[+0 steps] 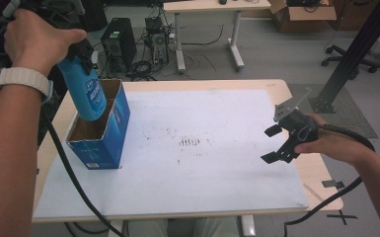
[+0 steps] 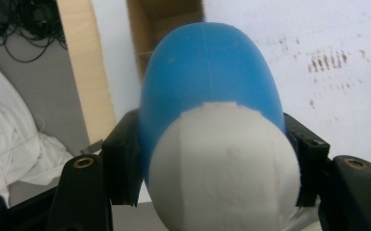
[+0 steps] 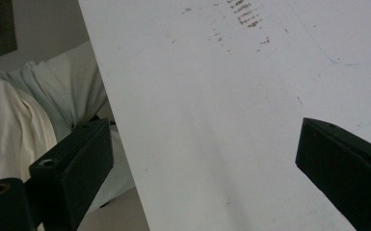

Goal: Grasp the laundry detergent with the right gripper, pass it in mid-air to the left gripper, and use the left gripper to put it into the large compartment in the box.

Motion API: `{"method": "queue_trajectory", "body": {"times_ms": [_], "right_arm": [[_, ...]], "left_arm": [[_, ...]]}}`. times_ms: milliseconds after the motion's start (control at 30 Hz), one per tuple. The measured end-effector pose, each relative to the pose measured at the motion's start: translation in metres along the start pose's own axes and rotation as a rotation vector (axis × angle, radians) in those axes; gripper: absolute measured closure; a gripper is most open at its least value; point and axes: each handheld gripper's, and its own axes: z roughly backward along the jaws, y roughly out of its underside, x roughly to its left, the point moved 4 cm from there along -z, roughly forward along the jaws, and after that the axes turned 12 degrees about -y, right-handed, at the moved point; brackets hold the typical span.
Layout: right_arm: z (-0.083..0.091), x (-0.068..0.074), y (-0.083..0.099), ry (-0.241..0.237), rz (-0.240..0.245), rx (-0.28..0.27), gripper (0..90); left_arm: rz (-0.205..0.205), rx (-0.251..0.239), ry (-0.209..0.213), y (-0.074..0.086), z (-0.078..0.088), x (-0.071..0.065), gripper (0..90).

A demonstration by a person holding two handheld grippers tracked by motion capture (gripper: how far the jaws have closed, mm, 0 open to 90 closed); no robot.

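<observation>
Two grippers are mine, and one job shows between them: getting a blue bottle into a carton. Largest first, the bench (image 1: 296,163), a pale wooden top covered by a white sheet (image 1: 217,148) scuffed with dark marks near its middle. On the sheet's left part stands the blue cardboard carton (image 1: 109,133), upright, top flaps open, brown inside.

Next, the blue plastic bottle (image 1: 88,94), held in the jaws of my left gripper (image 1: 81,52) above the carton. It hangs nearly upright, slightly tilted, its lower end just inside the carton's mouth. In the left gripper view the bottle (image 2: 207,82) fills the gap between my jaws, its white end (image 2: 224,168) nearest the camera; both pads press its sides, so this grip is closed on it as far as the bottle allows.

I judge the bottle light to moderate in weight, with a smooth plastic skin that could slip or twist if squeezed weakly. The wall looks stiff enough not to cave in. Holding near the upper end, as I do, lets the rest hang straight for lowering; the carton is light card and may tip or slide if the bottle catches its rim.

Smallest, my right gripper (image 1: 277,143) waits over the sheet's right part, well apart from the carton, jaws spread wide and holding nothing.
</observation>
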Motion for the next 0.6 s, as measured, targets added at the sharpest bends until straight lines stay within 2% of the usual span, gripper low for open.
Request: {"method": "queue_trajectory", "body": {"times_ms": [200,600], "right_arm": [[-0.001,0.000,-0.001,-0.001,-0.002,-0.001,6.0],[-0.006,-0.003,0.002,-0.007,-0.015,-0.001,6.2]], "left_arm": [[0.012,0.002,-0.001,0.000,-0.020,0.003,37.6],[0.010,0.009,0.010,-0.001,-0.067,-0.004,37.6]]}}
